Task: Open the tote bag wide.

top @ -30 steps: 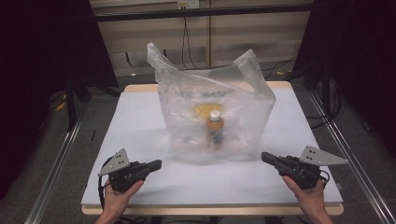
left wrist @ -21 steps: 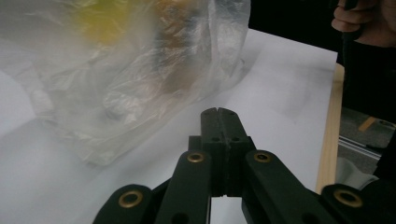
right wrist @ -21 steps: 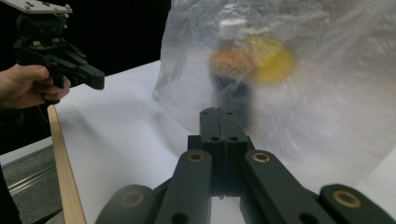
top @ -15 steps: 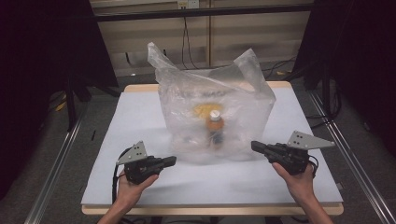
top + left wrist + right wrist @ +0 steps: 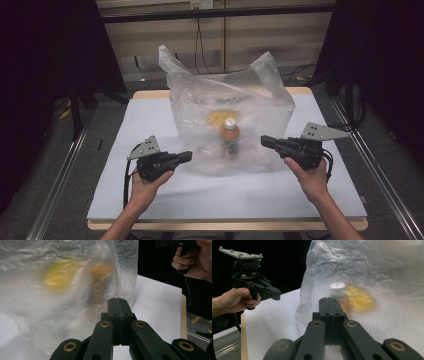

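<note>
A large clear plastic bag (image 5: 230,107) stands upright in the middle of the white table (image 5: 150,115). Inside it are a bottle (image 5: 230,136) with a white cap and orange label, and a blurry yellow object (image 5: 219,119) behind it. My left gripper (image 5: 186,156) is shut and empty, pointing at the bag's lower left side. My right gripper (image 5: 266,141) is shut and empty, close to the bag's right side. In the left gripper view the shut jaws (image 5: 117,302) face the bag (image 5: 62,277). In the right gripper view the jaws (image 5: 329,302) point at the capped bottle (image 5: 337,288).
The table's wooden edge (image 5: 225,223) runs along the front. Metal rails (image 5: 62,165) flank both sides. Dark curtains and cables (image 5: 200,40) lie behind the table. The other hand's gripper (image 5: 254,282) appears at the left of the right gripper view.
Both hands have moved inward and forward toward the bag, and a little upward. Both grippers stayed shut. The bag and its contents have not moved.
</note>
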Demonstrator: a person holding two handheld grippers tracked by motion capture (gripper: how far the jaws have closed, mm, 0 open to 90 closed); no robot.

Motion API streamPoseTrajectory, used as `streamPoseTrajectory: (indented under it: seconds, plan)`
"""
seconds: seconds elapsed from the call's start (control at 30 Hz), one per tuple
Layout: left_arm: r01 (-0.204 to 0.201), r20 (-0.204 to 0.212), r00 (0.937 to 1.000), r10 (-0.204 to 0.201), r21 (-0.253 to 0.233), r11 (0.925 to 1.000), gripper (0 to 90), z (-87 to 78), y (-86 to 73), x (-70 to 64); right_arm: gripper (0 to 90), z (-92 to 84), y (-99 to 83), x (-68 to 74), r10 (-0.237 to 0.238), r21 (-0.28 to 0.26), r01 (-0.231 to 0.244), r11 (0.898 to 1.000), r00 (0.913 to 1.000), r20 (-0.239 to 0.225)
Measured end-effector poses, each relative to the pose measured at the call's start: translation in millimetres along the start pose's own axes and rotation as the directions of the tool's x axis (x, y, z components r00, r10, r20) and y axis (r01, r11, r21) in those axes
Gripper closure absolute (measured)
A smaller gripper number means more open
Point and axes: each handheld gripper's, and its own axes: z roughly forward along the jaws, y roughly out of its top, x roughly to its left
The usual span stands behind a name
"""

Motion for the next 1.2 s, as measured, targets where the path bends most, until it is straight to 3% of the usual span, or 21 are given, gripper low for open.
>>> streamPoseTrajectory:
  seconds: [0.27,0.5,0.53,0.7,0.73,0.93,1.2]
  plan:
    - [0.022,-0.006,0.9997,-0.023,-0.030,0.9993,90.0,5.8,14.3,11.4,90.0,9.9,16.9,-3.3,-0.006,-0.004,0.006,1.000,1.0000,0.002]
    - [0.006,-0.015,0.9999,-0.006,-0.033,0.9994,90.0,10.3,29.8,19.5,90.0,14.6,35.1,-10.4,0.000,-0.024,0.000,1.000,0.9999,0.017]
    - [0.018,-0.019,0.9996,-0.019,-0.036,0.9992,90.0,11.5,33.4,20.6,90.0,15.7,38.5,-10.6,-0.004,-0.026,0.004,1.000,0.9998,0.018]
    - [0.005,-0.008,1.0000,-0.005,-0.039,0.9992,90.0,17.1,50.7,22.9,90.0,21.3,56.8,-10.0,-0.009,-0.040,0.010,0.999,0.9998,0.015]
    - [-0.014,-0.015,0.9998,0.014,-0.031,0.9994,90.0,17.7,58.2,24.2,90.0,23.3,60.8,-9.5,-0.010,-0.038,0.011,0.999,0.9997,0.024]
    - [0.040,-0.006,0.9991,-0.041,-0.082,0.9958,90.0,18.5,70.2,36.6,90.0,38.9,77.9,-11.3,0.000,-0.030,0.001,1.000,0.9992,0.041]
    - [-0.002,-0.023,0.9997,0.000,-0.086,0.9963,90.0,25.2,93.7,41.4,90.0,53.2,97.1,-13.4,0.007,-0.018,-0.006,1.000,0.9977,0.067]
